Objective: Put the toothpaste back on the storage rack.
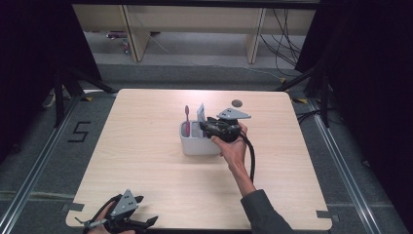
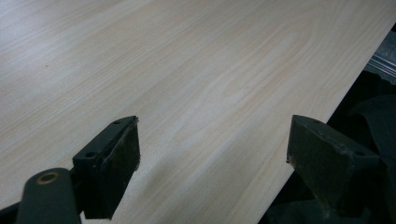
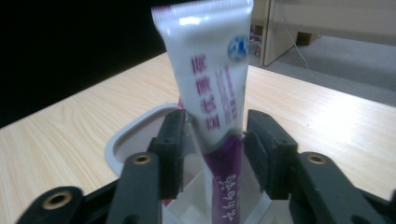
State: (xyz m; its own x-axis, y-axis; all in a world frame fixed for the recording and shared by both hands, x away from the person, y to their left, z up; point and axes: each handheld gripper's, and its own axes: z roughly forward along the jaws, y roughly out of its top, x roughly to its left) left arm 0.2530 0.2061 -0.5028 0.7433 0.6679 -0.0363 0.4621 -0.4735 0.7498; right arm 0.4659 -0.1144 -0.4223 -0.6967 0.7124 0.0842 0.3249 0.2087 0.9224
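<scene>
A white and purple toothpaste tube (image 3: 210, 70) stands upright in a white container (image 3: 126, 135), between the jaws of my right gripper (image 3: 212, 140). The pads sit close on either side of the tube with thin gaps, so the gripper is open. From the high view the container (image 1: 197, 145) stands at the table's middle, with a pink toothbrush (image 1: 186, 119) upright at its left end and the tube (image 1: 200, 113) beside it. The right gripper (image 1: 207, 127) reaches over its right end. My left gripper (image 1: 146, 210) rests open at the near left table edge, its jaws (image 2: 212, 140) wide apart over bare wood.
The light wooden table (image 1: 146, 161) has a small dark round mark (image 1: 237, 103) near its far edge. Black curtains stand at both sides, and wooden furniture legs and cables lie on the floor beyond. The right gripper's cable (image 1: 252, 161) trails along the forearm.
</scene>
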